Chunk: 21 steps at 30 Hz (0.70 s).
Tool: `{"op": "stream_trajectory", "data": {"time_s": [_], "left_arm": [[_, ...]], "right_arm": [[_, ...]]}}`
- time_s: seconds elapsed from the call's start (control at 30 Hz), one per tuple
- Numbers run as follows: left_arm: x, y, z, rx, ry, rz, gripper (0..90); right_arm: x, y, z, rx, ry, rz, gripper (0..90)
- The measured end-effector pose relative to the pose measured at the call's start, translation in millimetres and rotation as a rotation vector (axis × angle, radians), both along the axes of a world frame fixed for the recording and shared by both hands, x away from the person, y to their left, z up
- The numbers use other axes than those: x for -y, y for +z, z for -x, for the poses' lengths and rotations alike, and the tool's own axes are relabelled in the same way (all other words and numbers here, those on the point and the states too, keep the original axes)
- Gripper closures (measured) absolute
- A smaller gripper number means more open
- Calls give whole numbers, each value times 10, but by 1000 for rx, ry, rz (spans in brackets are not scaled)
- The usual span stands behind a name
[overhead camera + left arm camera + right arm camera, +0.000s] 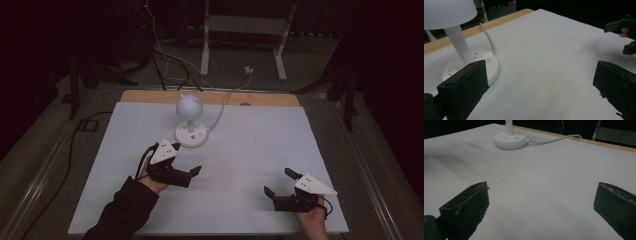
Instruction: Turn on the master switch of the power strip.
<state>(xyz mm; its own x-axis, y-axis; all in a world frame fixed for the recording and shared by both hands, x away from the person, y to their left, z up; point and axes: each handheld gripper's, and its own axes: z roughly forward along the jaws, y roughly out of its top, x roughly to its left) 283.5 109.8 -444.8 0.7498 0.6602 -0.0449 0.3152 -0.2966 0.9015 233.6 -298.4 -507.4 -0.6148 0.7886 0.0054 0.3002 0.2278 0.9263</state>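
Note:
A small white desk lamp (pixel 189 107) with a round head stands on its disc base (pixel 191 135) at the back middle of the white table sheet (pixel 260 140). My left gripper (pixel 186 159) rests open just in front of the base, with nothing between its jaws. In the left gripper view the lamp base (pixel 486 65) lies just beyond the left jaw, under the shade (pixel 449 11). My right gripper (pixel 278 182) sits open and empty near the front right. The right gripper view has the lamp base (pixel 510 140) far ahead of my open right gripper (pixel 541 202).
The lamp's white cable (pixel 220 112) runs back off the table over a wooden strip (pixel 260 99). Behind the table stand a white frame (pixel 245 35) and loose wires on the dark floor. The other hand's gripper (pixel 624 27) appears at the right of the left gripper view.

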Motion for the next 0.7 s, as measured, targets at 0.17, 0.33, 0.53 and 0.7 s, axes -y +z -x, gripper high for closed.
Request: {"op": "stream_trajectory", "data": {"time_s": [0.17,0.33,0.53,0.7], "left_arm": [[152,6,-43,-1,49,-31,2],[277,-40,-96,0,80,-54,2],[407,-111,-185,-13,132,-68,2],[523,-139,-239,4,193,-71,3]], "right_arm": [[0,0,0,-1,1,-2,0],[5,-3,-5,-6,4,-7,0],[6,0,-2,-6,5,-10,0],[9,3,-1,-2,7,-10,0]]}}
